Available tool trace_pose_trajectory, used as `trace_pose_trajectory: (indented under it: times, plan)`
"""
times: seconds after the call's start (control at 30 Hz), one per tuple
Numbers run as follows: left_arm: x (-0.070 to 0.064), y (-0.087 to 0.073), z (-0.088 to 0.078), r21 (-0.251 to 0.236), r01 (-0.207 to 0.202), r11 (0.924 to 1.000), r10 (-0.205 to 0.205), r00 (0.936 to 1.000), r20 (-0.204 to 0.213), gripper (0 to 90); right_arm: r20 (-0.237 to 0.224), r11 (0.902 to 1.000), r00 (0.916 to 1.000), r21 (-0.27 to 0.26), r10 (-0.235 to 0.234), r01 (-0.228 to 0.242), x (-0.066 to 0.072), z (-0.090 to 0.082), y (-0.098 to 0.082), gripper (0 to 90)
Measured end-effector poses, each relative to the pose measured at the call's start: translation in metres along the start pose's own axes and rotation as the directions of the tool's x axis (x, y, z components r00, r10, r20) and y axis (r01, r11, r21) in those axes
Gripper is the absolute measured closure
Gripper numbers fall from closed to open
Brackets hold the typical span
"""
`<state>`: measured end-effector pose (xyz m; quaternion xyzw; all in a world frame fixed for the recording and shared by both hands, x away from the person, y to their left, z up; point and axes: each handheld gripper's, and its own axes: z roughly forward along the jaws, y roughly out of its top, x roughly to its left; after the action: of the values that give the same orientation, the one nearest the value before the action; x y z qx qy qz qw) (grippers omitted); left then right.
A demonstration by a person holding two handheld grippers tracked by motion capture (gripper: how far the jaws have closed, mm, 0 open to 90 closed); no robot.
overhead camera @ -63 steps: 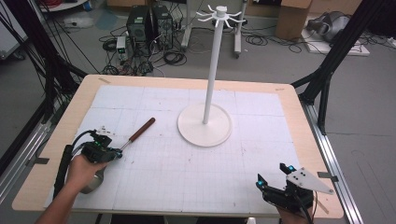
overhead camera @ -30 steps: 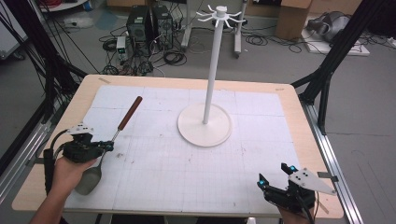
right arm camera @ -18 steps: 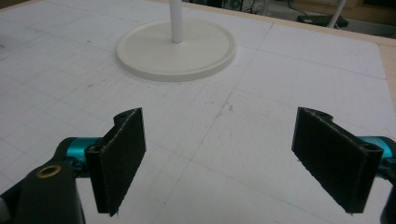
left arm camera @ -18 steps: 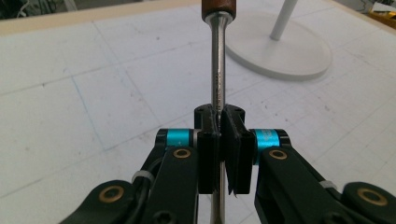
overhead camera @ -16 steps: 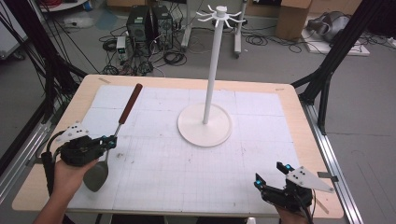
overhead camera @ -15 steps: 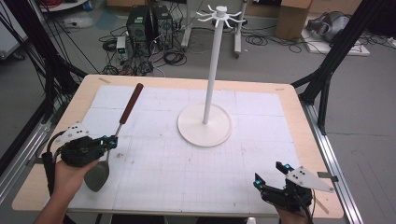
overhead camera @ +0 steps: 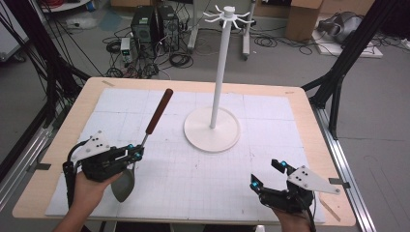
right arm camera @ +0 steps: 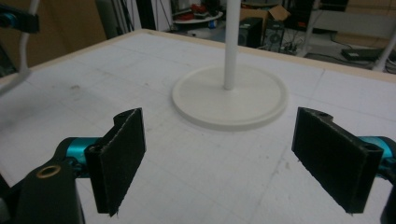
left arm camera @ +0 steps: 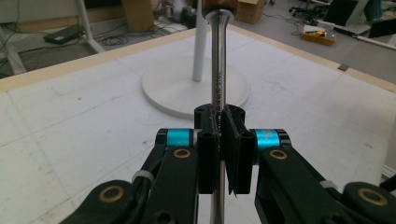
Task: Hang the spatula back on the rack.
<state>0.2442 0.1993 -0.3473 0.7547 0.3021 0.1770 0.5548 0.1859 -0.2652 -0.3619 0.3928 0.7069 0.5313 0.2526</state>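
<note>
A kitchen utensil with a brown wooden handle (overhead camera: 159, 111), a thin metal shaft and a grey metal head (overhead camera: 123, 183) is lifted off the white mat at the left. My left gripper (overhead camera: 137, 153) is shut on its shaft (left arm camera: 217, 70), with the handle pointing up and away toward the stand. The white stand (overhead camera: 220, 63) rises from a round base (overhead camera: 198, 133) at the mat's middle and has hooks at its top. At the front right, my right gripper (overhead camera: 267, 174) is open, nothing between its pads (right arm camera: 119, 154), and faces the base (right arm camera: 254, 109).
A white gridded mat (overhead camera: 270, 121) covers the wooden table (overhead camera: 314, 121). Black frame posts stand at both sides. Computers, cables and boxes lie on the floor beyond the far edge.
My left hand has lifted the utensil and carried it to the right, swinging its handle more upright and toward the stand. My right gripper has shifted slightly to the left and up.
</note>
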Motion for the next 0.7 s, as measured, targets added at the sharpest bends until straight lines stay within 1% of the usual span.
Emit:
trace_pose_trajectory:
  times: [0.03, 0.17, 0.23, 0.37, 0.43, 0.47, 0.57, 0.7]
  plan:
    - [-0.002, 0.000, 0.001, -0.002, -0.007, 1.0000, 0.007, 1.0000, 0.001, 84.0, -0.014, 1.0000, 0.9999, -0.005, -0.005, 0.005, 0.002, 0.002, 0.003, 16.3]
    - [-0.017, 0.002, 0.011, -0.016, -0.023, 0.9996, 0.023, 0.9996, 0.015, 84.0, -0.041, 0.9998, 0.9991, -0.018, -0.008, 0.007, 0.007, 0.008, 0.012, 17.7]
    - [-0.023, 0.003, 0.016, -0.020, -0.027, 0.9994, 0.028, 0.9995, 0.018, 84.0, -0.064, 0.9996, 0.9979, -0.025, -0.013, 0.011, 0.009, 0.012, 0.018, 20.4]
    - [-0.036, 0.008, 0.027, -0.018, -0.049, 0.9986, 0.049, 0.9984, 0.026, 84.0, -0.096, 0.9985, 0.9951, -0.052, -0.023, 0.018, 0.015, 0.023, 0.035, 20.9]
    - [-0.043, 0.012, 0.034, -0.018, -0.064, 0.9978, 0.064, 0.9974, 0.031, 84.0, -0.119, 0.9977, 0.9923, -0.061, -0.037, 0.030, 0.019, 0.029, 0.044, 23.5]
    - [-0.046, 0.013, 0.037, -0.019, -0.071, 0.9973, 0.071, 0.9970, 0.031, 84.0, -0.139, 0.9974, 0.9893, -0.062, -0.046, 0.038, 0.023, 0.033, 0.050, 24.8]
    - [-0.054, 0.015, 0.044, -0.020, -0.078, 0.9967, 0.079, 0.9961, 0.038, 84.0, -0.174, 0.9966, 0.9832, -0.069, -0.057, 0.045, 0.030, 0.042, 0.061, 25.2]
    - [-0.064, 0.017, 0.054, -0.012, -0.090, 0.9959, 0.090, 0.9949, 0.046, 84.0, -0.223, 0.9956, 0.9740, -0.092, -0.041, 0.021, 0.039, 0.055, 0.077, 26.1]
